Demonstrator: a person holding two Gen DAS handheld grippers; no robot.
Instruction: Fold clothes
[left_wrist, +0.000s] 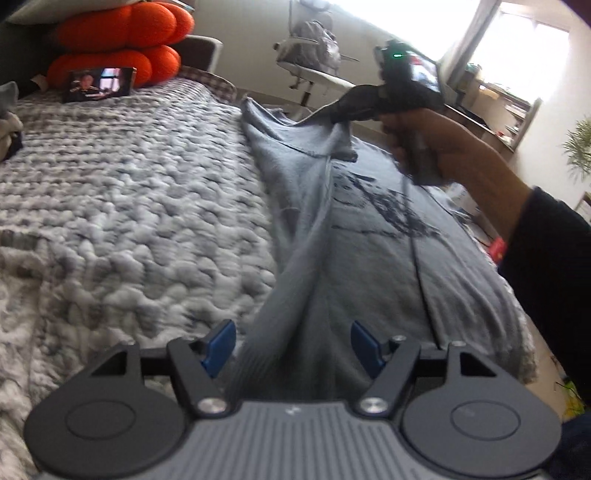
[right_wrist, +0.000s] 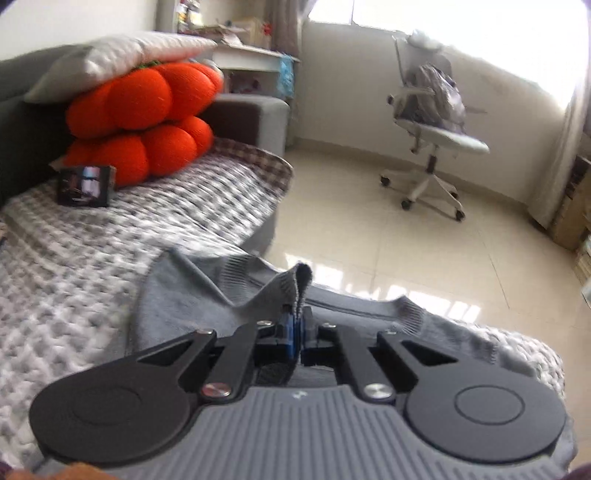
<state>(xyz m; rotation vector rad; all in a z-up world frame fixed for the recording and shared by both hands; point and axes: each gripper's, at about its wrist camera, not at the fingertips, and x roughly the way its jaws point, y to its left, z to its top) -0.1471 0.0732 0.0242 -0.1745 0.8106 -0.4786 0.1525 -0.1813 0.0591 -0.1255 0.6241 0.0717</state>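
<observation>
A grey sweatshirt (left_wrist: 369, 236) with a dark print lies stretched along the right side of a bed with a grey knitted blanket (left_wrist: 129, 192). My left gripper (left_wrist: 293, 345) is open, its blue pads either side of a bunched fold of the sweatshirt that runs between them. My right gripper (left_wrist: 334, 110) is shut on the far edge of the sweatshirt and lifts it off the bed. In the right wrist view the right gripper (right_wrist: 295, 325) pinches the ribbed edge of the sweatshirt (right_wrist: 221, 295), which stands up above the blue pads.
Two orange cushions (left_wrist: 122, 40) and a small photo box (left_wrist: 99, 84) sit at the head of the bed under a pillow (right_wrist: 110, 59). A white office chair (right_wrist: 432, 140) stands on the tiled floor beyond the bed's edge. Shelves line the right wall.
</observation>
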